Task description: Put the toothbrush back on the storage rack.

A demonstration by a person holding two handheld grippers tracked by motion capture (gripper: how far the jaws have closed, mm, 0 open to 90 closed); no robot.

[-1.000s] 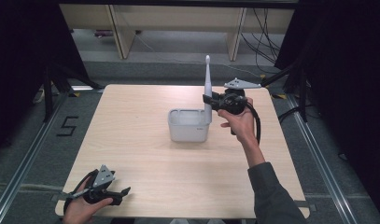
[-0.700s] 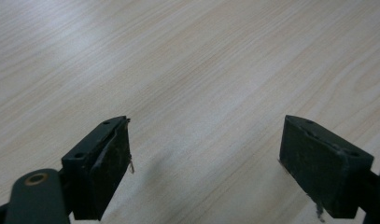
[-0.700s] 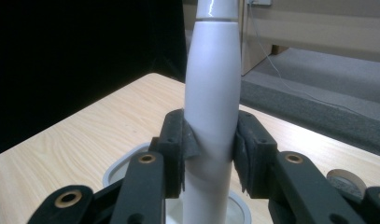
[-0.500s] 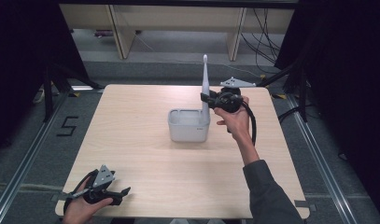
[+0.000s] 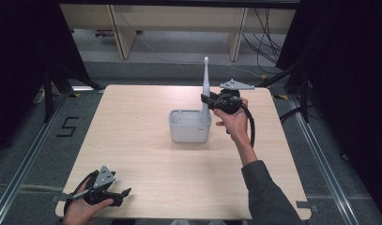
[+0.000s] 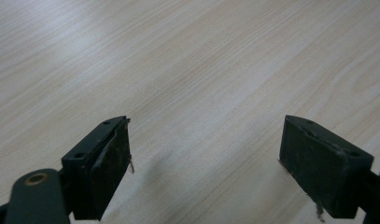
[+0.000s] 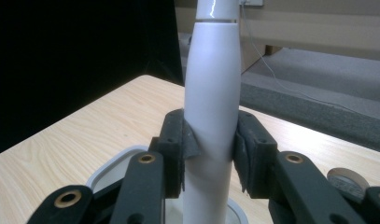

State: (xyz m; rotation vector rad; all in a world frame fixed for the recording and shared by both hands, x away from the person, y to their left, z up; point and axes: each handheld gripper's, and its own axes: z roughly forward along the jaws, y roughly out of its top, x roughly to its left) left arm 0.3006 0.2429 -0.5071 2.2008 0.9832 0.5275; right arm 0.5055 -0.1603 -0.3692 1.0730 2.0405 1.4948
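A white electric toothbrush [image 5: 205,89] stands upright with its lower end inside a pale grey holder box [image 5: 189,126] in the middle of the table. My right gripper [image 5: 206,100] is shut on the toothbrush handle just above the box's right side; in the right gripper view both pads press the white handle [image 7: 211,116] over the box rim [image 7: 108,170]. At the table's near left corner my left gripper [image 5: 125,194] lies low, open, with bare tabletop between its jaws [image 6: 206,163].
The light wooden table [image 5: 132,140] has dark floor around it. Shelving legs and cables stand behind the far edge. A small round disc [image 7: 346,179] lies on the table to the right of the box.
The right hand has eased slightly left with the toothbrush, which stays upright over the box. The left gripper has not moved.
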